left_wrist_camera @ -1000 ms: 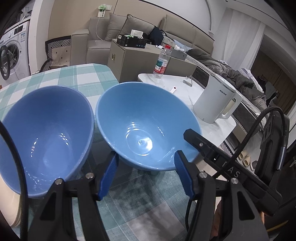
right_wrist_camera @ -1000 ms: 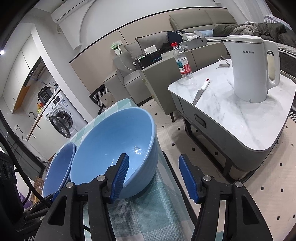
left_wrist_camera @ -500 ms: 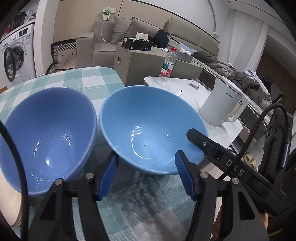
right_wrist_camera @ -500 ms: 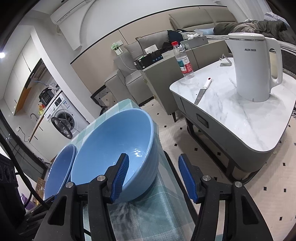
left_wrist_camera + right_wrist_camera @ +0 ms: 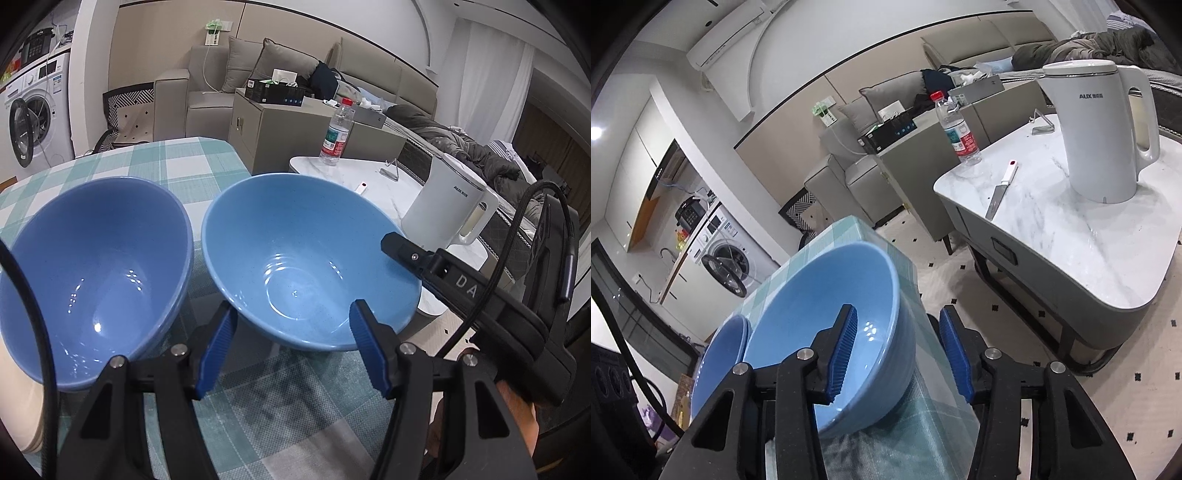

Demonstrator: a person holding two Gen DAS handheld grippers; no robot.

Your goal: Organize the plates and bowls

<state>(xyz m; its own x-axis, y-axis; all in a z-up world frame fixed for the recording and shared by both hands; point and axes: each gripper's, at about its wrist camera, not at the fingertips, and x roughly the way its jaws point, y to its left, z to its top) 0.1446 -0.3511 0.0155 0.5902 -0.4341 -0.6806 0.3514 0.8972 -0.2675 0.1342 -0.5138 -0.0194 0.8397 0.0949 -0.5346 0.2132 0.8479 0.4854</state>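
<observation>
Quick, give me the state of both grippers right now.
Left gripper: open, holding nothing, just short of the lighter blue bowl.
Right gripper: jaws closing astride that bowl's rim, not yet gripping.

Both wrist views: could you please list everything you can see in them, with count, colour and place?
bowls: 2, blue, side by side on the checked table; right bowl, left bowl
tablecloth: 1, teal and white check, on the table
kettle: 1, white, on the marble table
marble table: 1, white top, beside the checked table
bottle: 1, clear with red cap, on the marble table
knife: 1, white handle, on the marble table
washing machine: 1, white, by the far wall
sofa: 1, grey-beige, at the back
left gripper: black with blue pads, open, before the right bowl
right gripper: black with blue pads, jaws closing over the right bowl's rim
</observation>
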